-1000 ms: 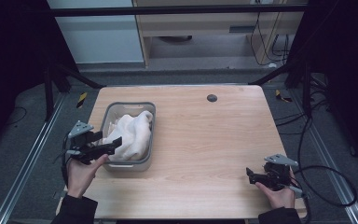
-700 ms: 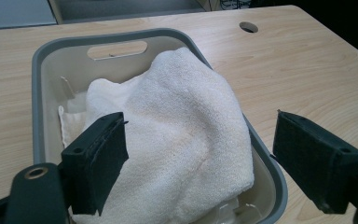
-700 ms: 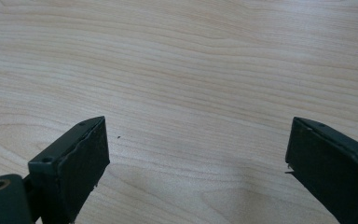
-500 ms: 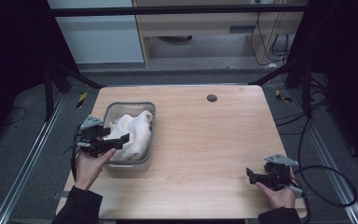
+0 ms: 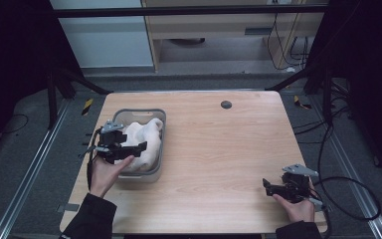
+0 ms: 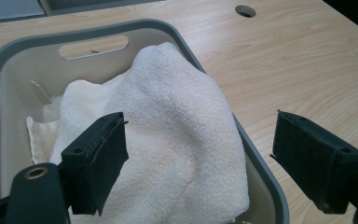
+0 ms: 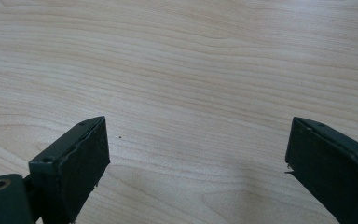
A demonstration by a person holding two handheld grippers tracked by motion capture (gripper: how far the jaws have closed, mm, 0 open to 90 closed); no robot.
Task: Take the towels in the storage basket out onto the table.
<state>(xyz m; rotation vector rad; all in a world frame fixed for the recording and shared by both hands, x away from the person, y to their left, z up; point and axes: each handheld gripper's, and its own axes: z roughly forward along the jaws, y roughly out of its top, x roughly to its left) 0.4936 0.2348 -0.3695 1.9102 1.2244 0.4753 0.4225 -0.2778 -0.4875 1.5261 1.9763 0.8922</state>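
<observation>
Towel (image 6: 168, 135), white terry cloth with a nubby loop weave, lies heaped in soft folds inside a grey rounded-corner plastic tub (image 6: 261, 163) with a slot handle, at about nine o'clock on the table (image 5: 219, 149). Left gripper (image 5: 138, 148) hangs over the tub with its black jaws spread wide, one above the cloth and one past the rim, while the right gripper (image 5: 265, 185) sits at about five o'clock, jaws wide over bare wood. Light wood grain runs across the tabletop, a round hole (image 5: 226, 104) lies near twelve o'clock, and grey floor with cables surrounds it

A lab: wooden table (image 5: 219, 149) inside a dark metal frame (image 5: 189, 11), cables (image 5: 348, 184) trailing on grey floor.
</observation>
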